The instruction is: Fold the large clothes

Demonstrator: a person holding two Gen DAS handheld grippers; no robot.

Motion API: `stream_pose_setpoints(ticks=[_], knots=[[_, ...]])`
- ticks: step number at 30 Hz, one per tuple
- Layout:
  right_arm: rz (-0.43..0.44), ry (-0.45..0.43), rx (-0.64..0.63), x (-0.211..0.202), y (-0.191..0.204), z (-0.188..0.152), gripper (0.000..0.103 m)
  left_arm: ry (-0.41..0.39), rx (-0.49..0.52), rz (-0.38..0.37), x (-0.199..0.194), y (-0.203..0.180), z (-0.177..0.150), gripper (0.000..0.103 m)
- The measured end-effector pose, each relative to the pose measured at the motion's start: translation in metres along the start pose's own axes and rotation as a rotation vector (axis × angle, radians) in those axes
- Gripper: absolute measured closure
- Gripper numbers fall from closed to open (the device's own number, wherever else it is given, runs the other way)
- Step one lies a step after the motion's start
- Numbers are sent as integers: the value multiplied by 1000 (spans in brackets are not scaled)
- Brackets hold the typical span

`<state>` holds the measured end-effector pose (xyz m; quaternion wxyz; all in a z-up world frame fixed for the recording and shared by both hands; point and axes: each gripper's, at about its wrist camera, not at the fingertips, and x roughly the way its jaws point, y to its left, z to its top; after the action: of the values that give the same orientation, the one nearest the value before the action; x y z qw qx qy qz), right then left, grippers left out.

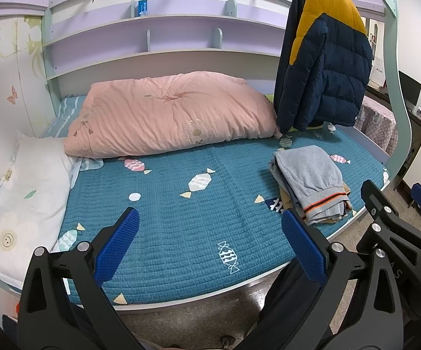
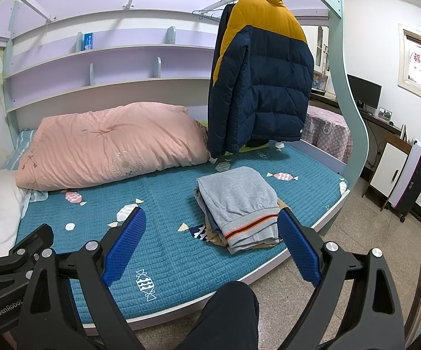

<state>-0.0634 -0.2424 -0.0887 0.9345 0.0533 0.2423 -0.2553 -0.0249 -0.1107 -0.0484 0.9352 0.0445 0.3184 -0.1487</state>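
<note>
Teal quilted bedspread (image 1: 181, 213) (candy-printed) under lilac shelves (image 1: 157, 40).

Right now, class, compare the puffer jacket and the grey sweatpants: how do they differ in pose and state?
The puffer jacket hangs unfolded from a rail above the bed; the grey sweatpants lie folded on a small pile on the teal bedspread. The jacket is quilted navy and mustard; the sweatpants are plain grey with an orange-striped cuff. Neither is held by a hand-held gripper.
</note>
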Motion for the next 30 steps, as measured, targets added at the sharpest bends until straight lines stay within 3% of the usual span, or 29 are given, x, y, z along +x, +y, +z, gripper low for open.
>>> stream_pose_setpoints(ticks=[30], knots=[[7,-1,0,0,-4,-1,15,0,11,-9,-5,3,-3,5]])
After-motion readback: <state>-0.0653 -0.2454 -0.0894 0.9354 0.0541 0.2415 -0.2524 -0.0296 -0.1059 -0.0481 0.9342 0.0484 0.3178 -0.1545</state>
